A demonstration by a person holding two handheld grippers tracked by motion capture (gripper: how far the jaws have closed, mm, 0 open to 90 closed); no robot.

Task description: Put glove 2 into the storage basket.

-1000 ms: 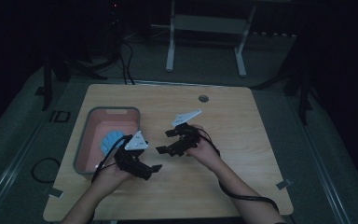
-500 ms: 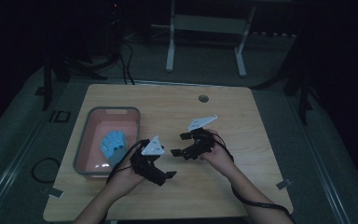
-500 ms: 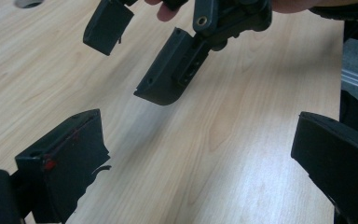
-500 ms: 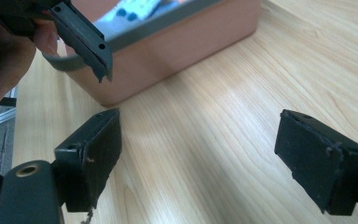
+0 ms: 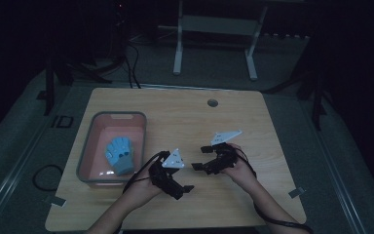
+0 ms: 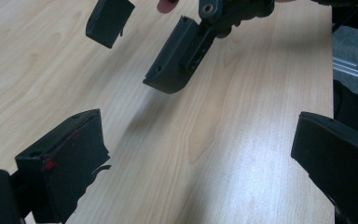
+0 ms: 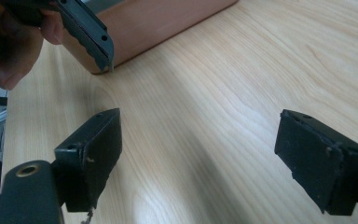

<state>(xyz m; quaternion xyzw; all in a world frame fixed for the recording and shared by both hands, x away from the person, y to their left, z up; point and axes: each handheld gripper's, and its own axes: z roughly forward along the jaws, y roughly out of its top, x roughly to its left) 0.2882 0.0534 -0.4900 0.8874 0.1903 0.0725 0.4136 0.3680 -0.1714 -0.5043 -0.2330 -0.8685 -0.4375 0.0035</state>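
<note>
Both tools hang empty over the bare table [image 5: 272,122], jaws spread wide: the left tool [image 5: 182,187] near the tub [image 5: 90,146], the right tool [image 5: 202,157] facing it. The blue glove [image 5: 119,156] lies flat inside the tub. To pick it well, I judge the left tool should swing over the rim, drop straight down and pinch the cuff.

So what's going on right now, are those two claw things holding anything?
Left gripper open, empty, over bare wood. Right gripper open, empty, facing it. Blue glove lies in the pink tub, untouched. Nothing between grippers and tub.
</note>
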